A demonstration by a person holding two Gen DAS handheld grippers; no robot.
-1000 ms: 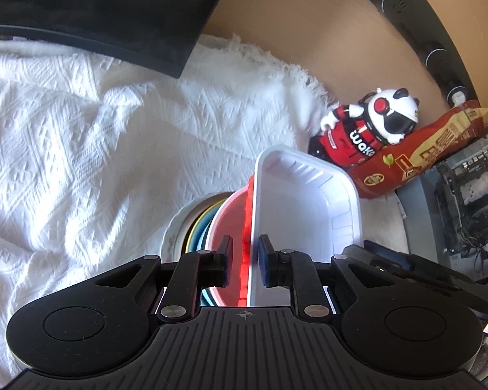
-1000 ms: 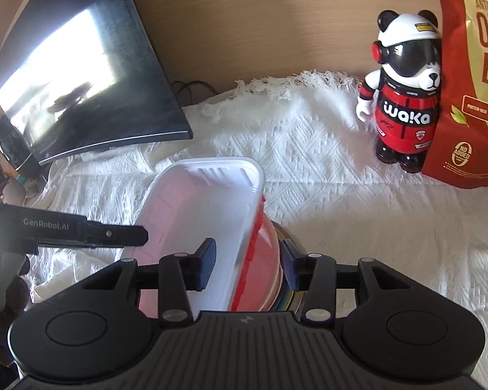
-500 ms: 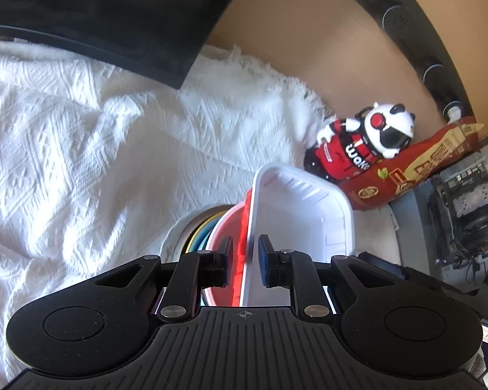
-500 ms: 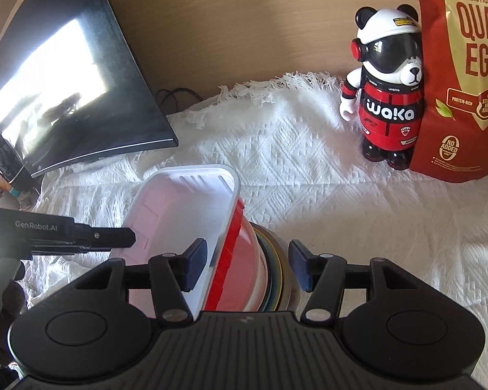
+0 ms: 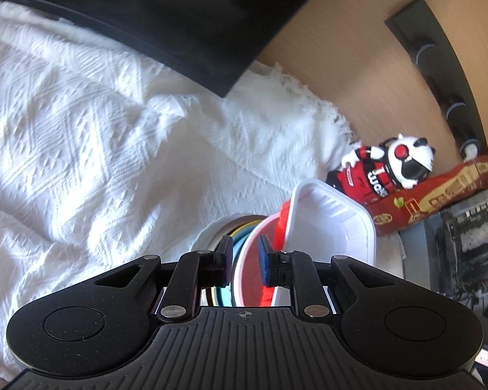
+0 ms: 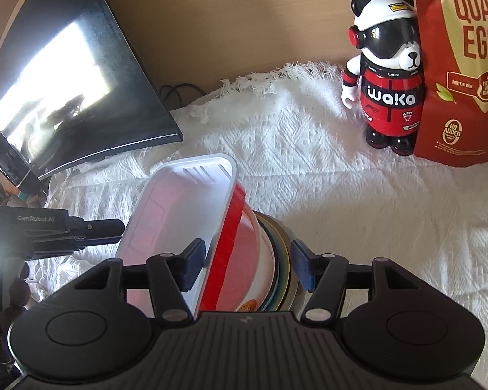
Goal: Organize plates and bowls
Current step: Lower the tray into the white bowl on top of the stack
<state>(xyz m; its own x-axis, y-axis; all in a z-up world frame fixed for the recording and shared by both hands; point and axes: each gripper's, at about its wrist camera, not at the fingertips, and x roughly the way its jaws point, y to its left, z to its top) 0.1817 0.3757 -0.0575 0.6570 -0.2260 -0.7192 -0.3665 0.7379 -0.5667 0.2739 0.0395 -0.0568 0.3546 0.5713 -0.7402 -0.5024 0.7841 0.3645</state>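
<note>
A nested stack stands tilted on the white cloth: plates (image 5: 211, 234) (image 6: 281, 253), a red bowl (image 5: 253, 279) (image 6: 244, 260) with a white rim, and a white rectangular tray (image 5: 328, 227) (image 6: 179, 208) on top. My left gripper (image 5: 245, 261) is shut on the red bowl's rim; from the right wrist it shows as a dark arm (image 6: 114, 229) reaching in behind the tray. My right gripper (image 6: 247, 268) straddles the stack's near edge and its jaws are opening. One pad sits inside the tray, the other just outside the plates, and neither presses.
A dark curved monitor (image 6: 65, 97) (image 5: 146, 6) stands at the back left. A panda figure (image 6: 387, 74) and a red quail-egg bag (image 6: 465, 65) stand at the back right against the wooden wall. Electronics (image 5: 471, 243) lie beyond the cloth's edge.
My right gripper's jaws have spread wide and come off the tray wall and bowl rim. The left gripper has shifted and rolled a little, still pinching the bowl.
</note>
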